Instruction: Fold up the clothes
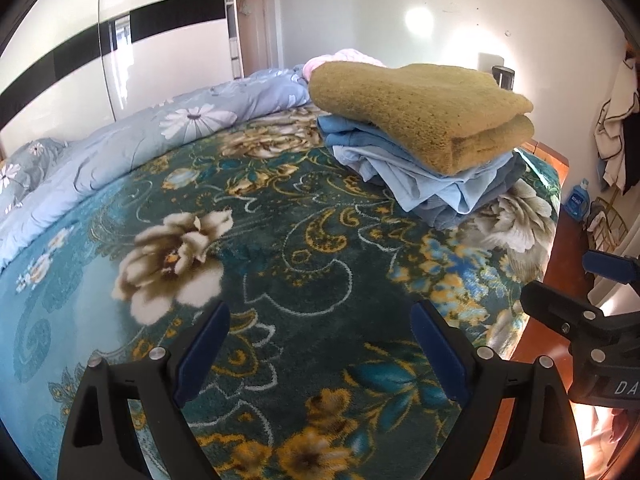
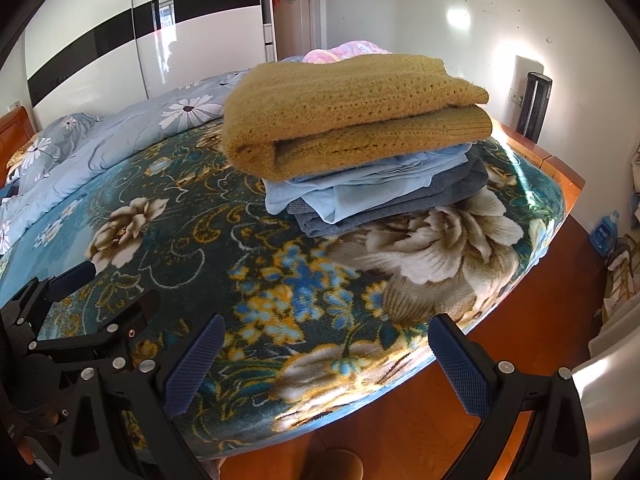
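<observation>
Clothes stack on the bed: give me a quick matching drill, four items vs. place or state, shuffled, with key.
Things:
1. mustard sweater
2. light blue garments
3. left gripper
4. blue bottle

Place or state:
A. on the floor by the wall
B. open, empty
C. top of the stack
D. folded under the sweater

Pairs: 1-C, 2-D, 3-B, 4-A
</observation>
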### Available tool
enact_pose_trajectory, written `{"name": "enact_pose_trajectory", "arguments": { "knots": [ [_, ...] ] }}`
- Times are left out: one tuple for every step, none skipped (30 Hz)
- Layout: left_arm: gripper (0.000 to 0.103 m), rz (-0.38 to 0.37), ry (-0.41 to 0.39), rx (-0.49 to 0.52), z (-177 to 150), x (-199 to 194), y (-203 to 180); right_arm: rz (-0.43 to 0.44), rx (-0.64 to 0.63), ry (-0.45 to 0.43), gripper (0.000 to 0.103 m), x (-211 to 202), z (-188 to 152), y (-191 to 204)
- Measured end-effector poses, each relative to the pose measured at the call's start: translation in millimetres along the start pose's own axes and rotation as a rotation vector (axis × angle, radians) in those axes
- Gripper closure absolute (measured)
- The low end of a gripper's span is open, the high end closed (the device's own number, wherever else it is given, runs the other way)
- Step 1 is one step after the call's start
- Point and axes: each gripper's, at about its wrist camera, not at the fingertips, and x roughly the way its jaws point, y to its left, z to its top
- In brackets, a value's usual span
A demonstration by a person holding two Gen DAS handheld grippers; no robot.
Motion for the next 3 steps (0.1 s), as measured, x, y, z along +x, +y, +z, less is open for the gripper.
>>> {"name": "enact_pose_trajectory", "arguments": {
  "knots": [
    [0.01, 0.001, -0.003, 0.004, -0.1, -0.5, -0.8, 0.001, -0.001, 0.0, 0.0, -0.2, -0.3, 0.1],
    [0.01, 0.001, -0.006, 0.008, -0.1, -1.1, -1.7, 0.001, -0.003, 0.0, 0.0, -0.4, -0.5, 0.3],
    [0.01, -0.003, -0.005, 0.008, 0.5, -0.7, -1.7, 0.0, -0.005, 0.0, 0.0, -0.6, -0.6, 0.3]
  ]
}}
